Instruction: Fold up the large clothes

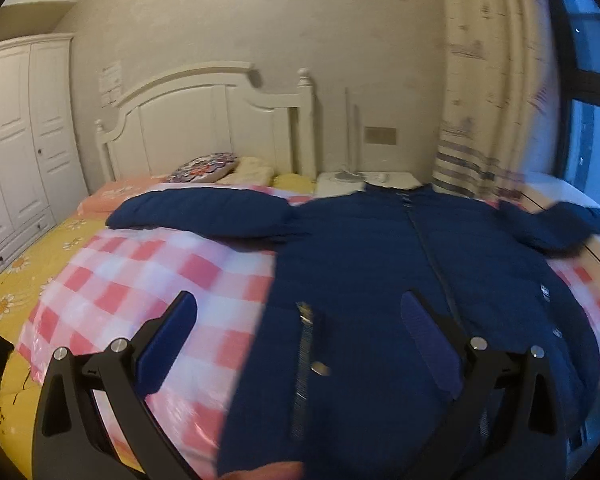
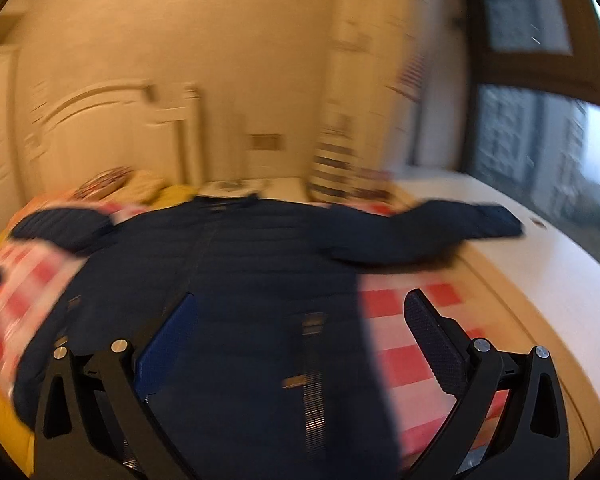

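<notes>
On the bed, a navy jacket (image 1: pixel 400 264) lies spread flat, no fold made yet.

Its collar points to the far headboard (image 1: pixel 204 120) and its hem to the near edge, so the long axis of the body runs near to far, zip up the middle; both sleeves stretch out to left and right. It rests on a pink checked sheet (image 1: pixel 148 276) over yellow bedding. Everything is left to do, I judge: sleeves in, then body doubled. The left claw (image 1: pixel 300 344) hovers wide over the near left hem, holding nothing; the right claw (image 2: pixel 300 344) hovers wide over the near right hem, also holding nothing.
</notes>
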Demonstrator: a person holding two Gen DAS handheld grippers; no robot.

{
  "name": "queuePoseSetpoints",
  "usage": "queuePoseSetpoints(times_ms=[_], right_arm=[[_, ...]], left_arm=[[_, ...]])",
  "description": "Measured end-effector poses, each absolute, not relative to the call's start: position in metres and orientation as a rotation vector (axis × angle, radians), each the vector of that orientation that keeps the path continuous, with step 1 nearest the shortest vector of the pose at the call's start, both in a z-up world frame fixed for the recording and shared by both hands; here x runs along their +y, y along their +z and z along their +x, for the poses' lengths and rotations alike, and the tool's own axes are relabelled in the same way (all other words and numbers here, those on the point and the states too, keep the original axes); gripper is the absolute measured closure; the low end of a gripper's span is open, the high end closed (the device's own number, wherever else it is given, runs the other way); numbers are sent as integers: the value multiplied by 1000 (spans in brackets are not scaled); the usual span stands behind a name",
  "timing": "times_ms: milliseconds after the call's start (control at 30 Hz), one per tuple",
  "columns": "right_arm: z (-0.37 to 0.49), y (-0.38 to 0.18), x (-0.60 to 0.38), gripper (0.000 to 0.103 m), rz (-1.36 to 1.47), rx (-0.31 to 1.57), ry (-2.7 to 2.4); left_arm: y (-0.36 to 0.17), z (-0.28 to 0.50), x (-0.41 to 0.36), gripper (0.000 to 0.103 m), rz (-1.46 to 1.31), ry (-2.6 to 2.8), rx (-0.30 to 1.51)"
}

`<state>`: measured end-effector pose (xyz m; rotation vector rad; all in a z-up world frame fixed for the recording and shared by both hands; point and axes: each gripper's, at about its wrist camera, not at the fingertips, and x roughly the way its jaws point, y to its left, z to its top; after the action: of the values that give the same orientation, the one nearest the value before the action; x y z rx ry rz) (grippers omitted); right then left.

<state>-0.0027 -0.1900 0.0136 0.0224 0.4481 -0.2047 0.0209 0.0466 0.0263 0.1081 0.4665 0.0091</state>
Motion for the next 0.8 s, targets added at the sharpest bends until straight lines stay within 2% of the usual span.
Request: queuePoseSetpoints(times_ms=[167,533,800], right_arm=[[-29,13,-157,4,29,453,-169],[-33,3,-142,4,-19,465,-143],[-33,2,-143,4,-16,468,-127]], left_arm=[[26,-20,4,2,234,2,357],[9,-13,8,2,175,-69,442],[9,-10,15,2,155,-51,438]])
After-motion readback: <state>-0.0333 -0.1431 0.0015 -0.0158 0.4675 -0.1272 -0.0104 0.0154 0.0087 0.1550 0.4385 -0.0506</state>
